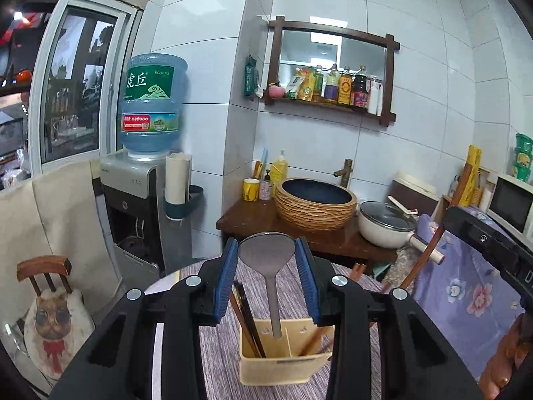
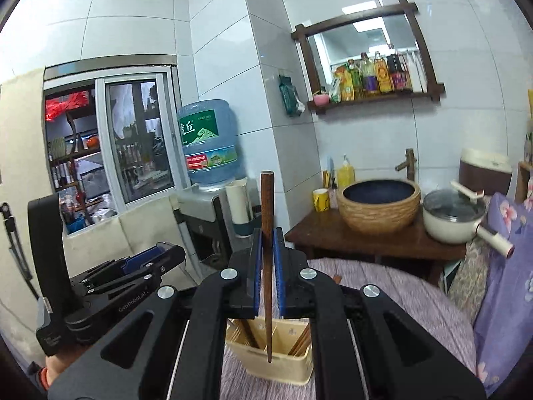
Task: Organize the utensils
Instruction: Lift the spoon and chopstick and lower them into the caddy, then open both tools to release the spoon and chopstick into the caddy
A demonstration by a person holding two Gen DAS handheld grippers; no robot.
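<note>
My left gripper is shut on a steel spoon by its bowl; the handle hangs down into a cream utensil holder on the striped tablecloth. Dark chopsticks stand in the holder's left compartment and lighter ones on the right. My right gripper is shut on a brown wooden chopstick held upright, its tip reaching down into the same holder. The left gripper also shows at the left of the right wrist view.
A purple striped tablecloth covers the round table. Behind it, a dark wooden counter carries a woven basin, a white pot and a yellow cup. A water dispenser stands left; a wooden chair at lower left.
</note>
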